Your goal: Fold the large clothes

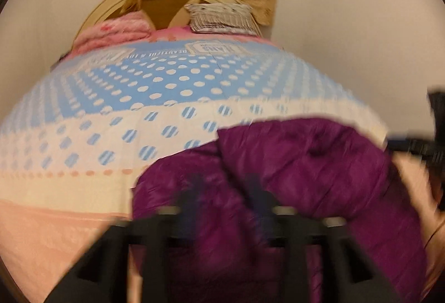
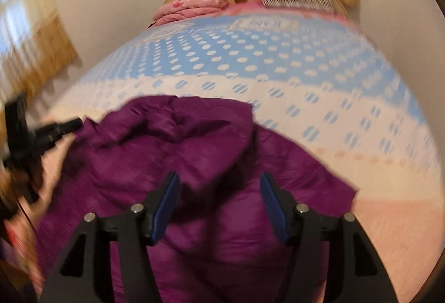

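- Purple jacket (image 2: 194, 153), shiny, puffy and crumpled, lies on my dotted bedspread (image 2: 278, 64).
- My right gripper (image 2: 219, 200) is open over it, blue ribbed pads gripping nothing.
- Left gripper (image 1: 222, 191) is blurry but looks open, empty too.

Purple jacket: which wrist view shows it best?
Right wrist: the purple jacket is sharper there, bunched on the bedspread, with its far edge and right edge in view. Left wrist shows it blurred and off to the right.
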Demonstrator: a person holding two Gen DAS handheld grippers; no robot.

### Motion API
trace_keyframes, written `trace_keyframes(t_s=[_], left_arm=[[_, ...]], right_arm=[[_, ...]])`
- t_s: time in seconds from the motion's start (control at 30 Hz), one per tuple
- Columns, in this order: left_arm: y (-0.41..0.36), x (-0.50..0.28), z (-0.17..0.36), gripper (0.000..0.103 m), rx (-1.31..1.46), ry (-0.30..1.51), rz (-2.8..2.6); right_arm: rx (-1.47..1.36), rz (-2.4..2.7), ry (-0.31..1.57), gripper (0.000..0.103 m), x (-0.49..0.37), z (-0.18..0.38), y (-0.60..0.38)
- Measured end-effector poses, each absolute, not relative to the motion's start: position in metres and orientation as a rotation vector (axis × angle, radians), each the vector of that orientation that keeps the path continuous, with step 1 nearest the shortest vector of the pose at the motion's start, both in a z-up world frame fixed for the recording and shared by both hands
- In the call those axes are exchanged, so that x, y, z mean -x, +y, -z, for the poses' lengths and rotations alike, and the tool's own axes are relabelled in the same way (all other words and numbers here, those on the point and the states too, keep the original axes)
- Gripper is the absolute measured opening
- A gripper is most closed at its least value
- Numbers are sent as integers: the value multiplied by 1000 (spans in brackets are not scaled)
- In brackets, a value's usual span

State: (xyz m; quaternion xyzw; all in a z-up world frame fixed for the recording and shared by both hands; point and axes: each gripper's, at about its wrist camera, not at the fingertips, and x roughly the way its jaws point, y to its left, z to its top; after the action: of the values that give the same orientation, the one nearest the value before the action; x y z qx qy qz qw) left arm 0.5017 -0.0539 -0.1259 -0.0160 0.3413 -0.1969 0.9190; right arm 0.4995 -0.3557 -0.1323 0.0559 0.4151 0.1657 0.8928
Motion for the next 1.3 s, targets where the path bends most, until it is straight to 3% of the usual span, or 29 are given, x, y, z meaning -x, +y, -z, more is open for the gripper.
trace_keyframes(t_s=[0.07,0.13,0.2,0.53,0.73,0.83,0.9,1.0,1.17,1.3], left_arm=[[-62,-501,116,81,99,660,413],[-79,-505,112,83,120,670,445],[-97,-511,119,83,88,734,422],[-107,-448,132,83,-23,793,539],[-106,-466,128,83,-29,779,422],[-102,-481,117,83,-1,759,341],[-104,-492,111,83,-2,748,299],[-107,-507,106,83,-7,725,242],[-120,-527,110,83,-18,698,231],[-135,-542,129,83,-31,721,188]], right_arm=[[-185,-330,935,64,-510,139,-343],[-197,-293,977,60,-517,149,-333],[-191,-296,1011,10,-518,160,-322],[-95,-342,1031,9,-458,165,-314],[-78,-323,1042,9,-459,181,-322],[-58,-346,1043,15,-452,173,-320],[-39,-327,1037,35,-448,162,-322],[-23,-273,994,52,-440,136,-328],[-110,-167,881,52,-456,102,-332],[-160,-113,767,52,-497,109,-315]])
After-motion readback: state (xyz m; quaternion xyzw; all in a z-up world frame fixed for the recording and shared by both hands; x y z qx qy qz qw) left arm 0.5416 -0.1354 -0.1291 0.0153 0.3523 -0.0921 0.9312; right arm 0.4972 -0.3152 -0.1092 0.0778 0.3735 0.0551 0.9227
